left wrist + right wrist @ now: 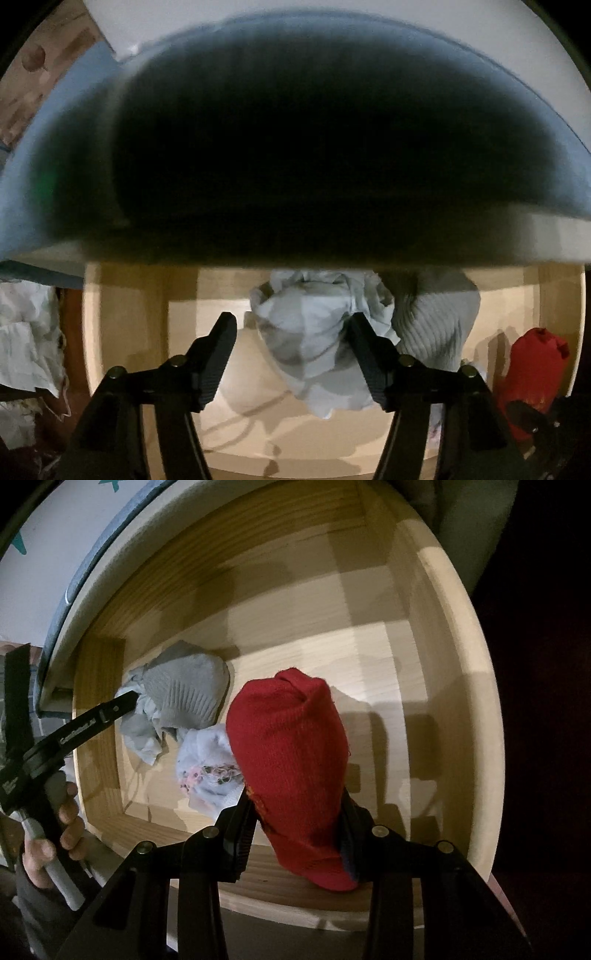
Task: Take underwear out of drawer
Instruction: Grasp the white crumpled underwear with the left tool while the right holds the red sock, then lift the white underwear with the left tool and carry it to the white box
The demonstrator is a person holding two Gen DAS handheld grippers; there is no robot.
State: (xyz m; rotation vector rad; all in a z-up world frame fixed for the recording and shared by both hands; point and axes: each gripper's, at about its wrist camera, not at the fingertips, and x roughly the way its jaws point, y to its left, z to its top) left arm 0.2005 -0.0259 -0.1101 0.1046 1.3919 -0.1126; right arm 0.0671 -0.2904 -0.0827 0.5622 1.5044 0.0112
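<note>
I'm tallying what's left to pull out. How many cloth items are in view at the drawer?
4. A red knit piece in the right gripper; a grey ribbed piece at the back left; a pale crumpled piece between the left gripper's open fingers; a white-pink bundle mid-drawer. Others may be hidden.

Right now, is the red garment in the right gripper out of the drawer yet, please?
Cannot tell: the right gripper is shut on the red garment, whose upper end shows against the drawer floor, height unclear.

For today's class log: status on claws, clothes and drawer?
Left claw open over pale cloth. Right claw shut on red garment. Grey sock beside. Drawer open.
</note>
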